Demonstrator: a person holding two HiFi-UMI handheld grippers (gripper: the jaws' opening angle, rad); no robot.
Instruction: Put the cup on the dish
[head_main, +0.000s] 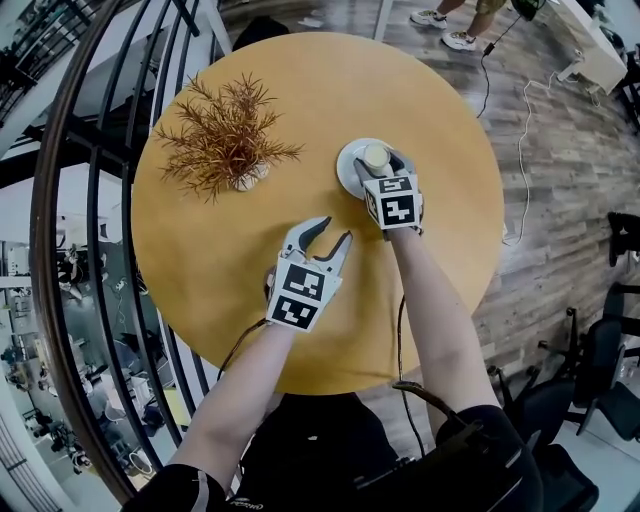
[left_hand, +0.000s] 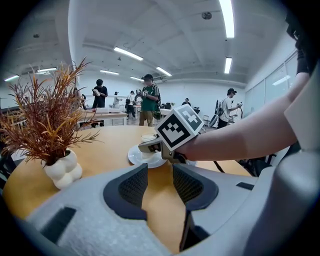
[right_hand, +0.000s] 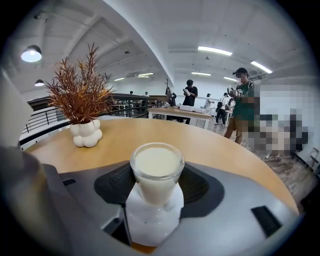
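Cup (right_hand: 157, 172) over the dish (right_hand: 150, 227).
My right gripper (right_hand: 156, 189) pinches it; left gripper (left_hand: 160, 186) spread above bench (left_hand: 107, 145).

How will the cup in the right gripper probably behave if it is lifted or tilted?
The cup looks like clear glass, so it is probably slippery and breakable. Its pale filling reaches nearly to the rim; if that is liquid, tilting would likely spill it.
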